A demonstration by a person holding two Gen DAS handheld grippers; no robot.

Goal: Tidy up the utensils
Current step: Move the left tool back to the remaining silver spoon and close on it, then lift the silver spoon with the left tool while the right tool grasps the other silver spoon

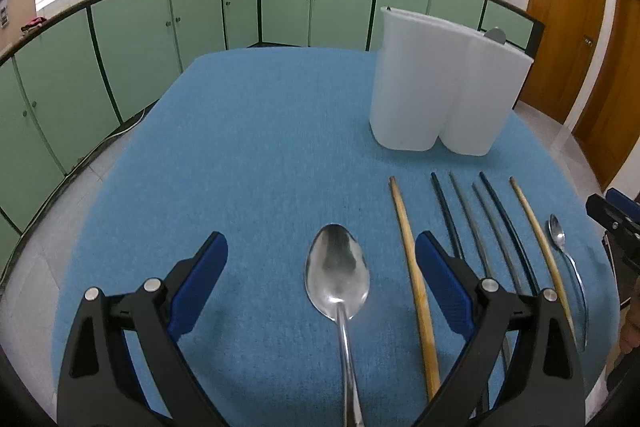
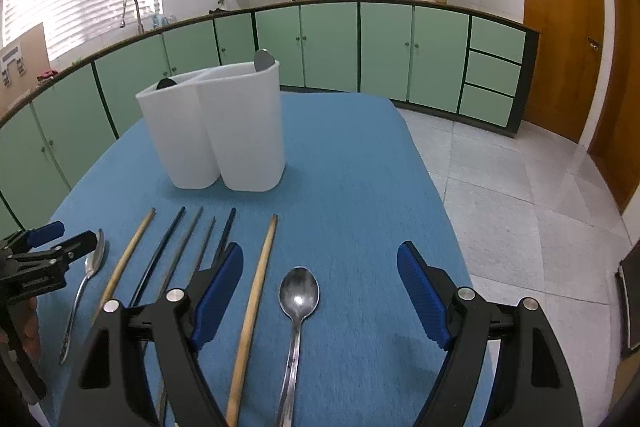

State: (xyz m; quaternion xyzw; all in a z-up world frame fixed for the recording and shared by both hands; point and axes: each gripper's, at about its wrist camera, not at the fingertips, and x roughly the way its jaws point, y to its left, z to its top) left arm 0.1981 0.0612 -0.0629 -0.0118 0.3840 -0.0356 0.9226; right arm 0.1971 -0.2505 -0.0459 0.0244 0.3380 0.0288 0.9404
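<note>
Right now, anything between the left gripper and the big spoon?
No. Left gripper is open, big spoon lies between its fingers on bare blue cloth. The nearest wooden chopstick lies beside the spoon, not across it.

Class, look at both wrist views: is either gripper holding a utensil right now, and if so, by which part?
Nothing is held. The left gripper hangs open over the large spoon, the right gripper open over the small spoon; neither's jaws touch one.
</note>
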